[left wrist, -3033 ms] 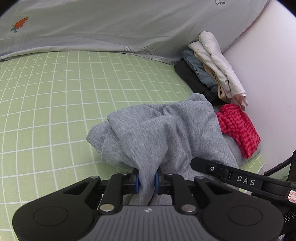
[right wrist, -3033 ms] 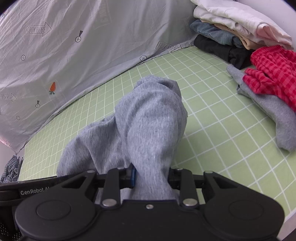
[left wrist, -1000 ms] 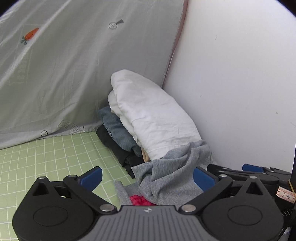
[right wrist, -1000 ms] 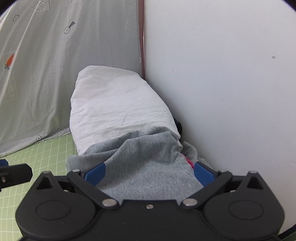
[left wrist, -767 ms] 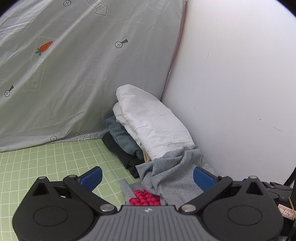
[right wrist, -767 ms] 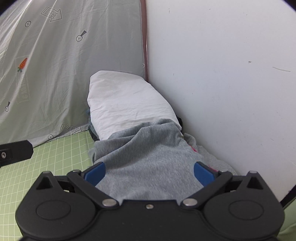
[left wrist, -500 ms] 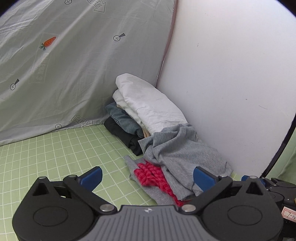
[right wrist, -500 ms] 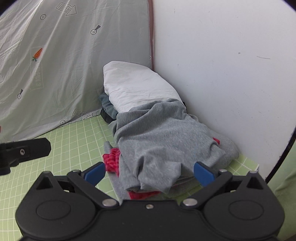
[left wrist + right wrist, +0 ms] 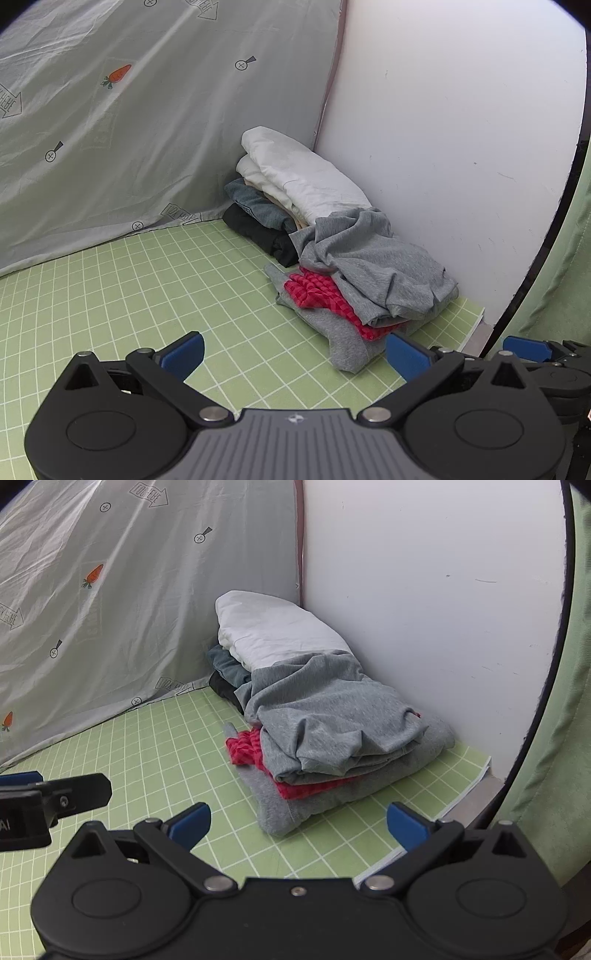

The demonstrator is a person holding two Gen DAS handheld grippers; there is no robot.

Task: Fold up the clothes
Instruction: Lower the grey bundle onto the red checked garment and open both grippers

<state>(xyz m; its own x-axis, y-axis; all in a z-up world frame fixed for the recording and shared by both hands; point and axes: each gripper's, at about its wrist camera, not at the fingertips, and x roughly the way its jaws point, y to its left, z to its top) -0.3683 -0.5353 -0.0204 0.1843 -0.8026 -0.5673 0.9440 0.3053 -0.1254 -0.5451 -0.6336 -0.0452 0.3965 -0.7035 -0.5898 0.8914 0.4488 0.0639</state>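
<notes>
- Both grippers have let go of the grey garment [image 9: 332, 716] they clamped three seconds ago and have drawn back from the corner, so the whole pile now shows in the middle of each view.
- The left gripper [image 9: 293, 354] sits at the bottom of the left wrist view, its blue-tipped fingers [image 9: 184, 350] spread wide apart and holding nothing.
- The right gripper [image 9: 298, 821] fills the bottom of the right wrist view, jaws likewise wide apart and empty; its tip also peeks in at the lower right edge of the left view.
- The grey garment lies loosely bunched, right of centre, on top of a red checked garment [image 9: 251, 751], which rests on another grey piece [image 9: 280, 808] spread flat on the surface.
- Just behind it, towards the upper middle, stands a folded stack [image 9: 273, 206]: white cloth [image 9: 299, 173] on top, then blue-grey and black layers. The bunched grey garment leans against it.
- All of this rests on a green mat with a white grid [image 9: 129, 288], filling the lower left of each view.
- A grey sheet printed with carrots and arrows [image 9: 129, 110] hangs across the upper left.
- A white wall [image 9: 443, 129] takes up the upper right, meeting the sheet at the corner behind the stack.
</notes>
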